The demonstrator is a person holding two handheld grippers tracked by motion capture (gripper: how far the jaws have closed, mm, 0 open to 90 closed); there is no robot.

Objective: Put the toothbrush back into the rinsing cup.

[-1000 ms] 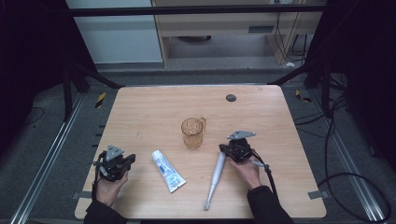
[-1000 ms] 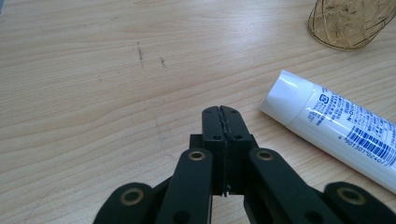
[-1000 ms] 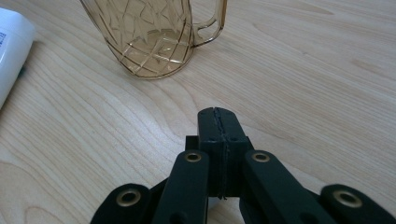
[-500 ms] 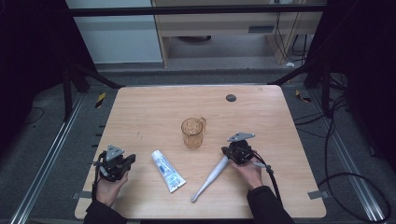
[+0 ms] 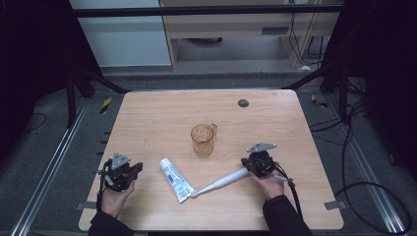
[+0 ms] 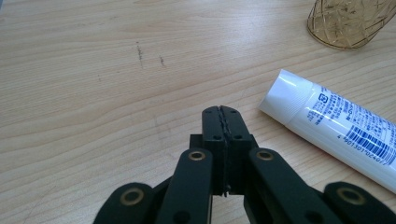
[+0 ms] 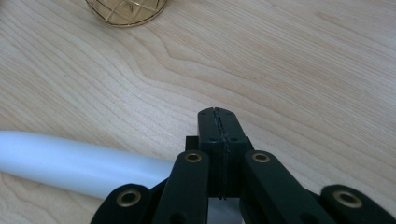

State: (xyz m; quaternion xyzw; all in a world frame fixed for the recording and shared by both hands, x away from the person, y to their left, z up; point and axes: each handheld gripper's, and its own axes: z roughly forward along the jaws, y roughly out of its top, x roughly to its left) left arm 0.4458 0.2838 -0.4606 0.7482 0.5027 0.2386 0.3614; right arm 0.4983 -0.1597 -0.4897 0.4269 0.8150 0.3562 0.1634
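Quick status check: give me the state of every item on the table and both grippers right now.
Cup: upright, looks empty.
Toothpaste tube: lying flat, cap on.
Toothbrush: lying flat, head end by the tube's end, handle end at the right gripper; not between the jaws.
Left gripper: shut, holding nothing, resting beside the tube.
Right gripper: shut, holding nothing.

On the surface [image 5: 147,118], the cup [image 5: 202,140] stood near the middle, upright. A tube [image 5: 174,179] lay flat toward the near edge, left of centre, its far end pointing toward the far-left corner. The toothbrush [image 5: 221,182] lay right of the tube, slanting toward the near edge, its near end touching the tube's near end. The left gripper [image 5: 119,172] sat by the near-left corner, the right gripper [image 5: 258,164] at the toothbrush's far end, right of the cup. A small disc [image 5: 243,103] lay near the far edge.
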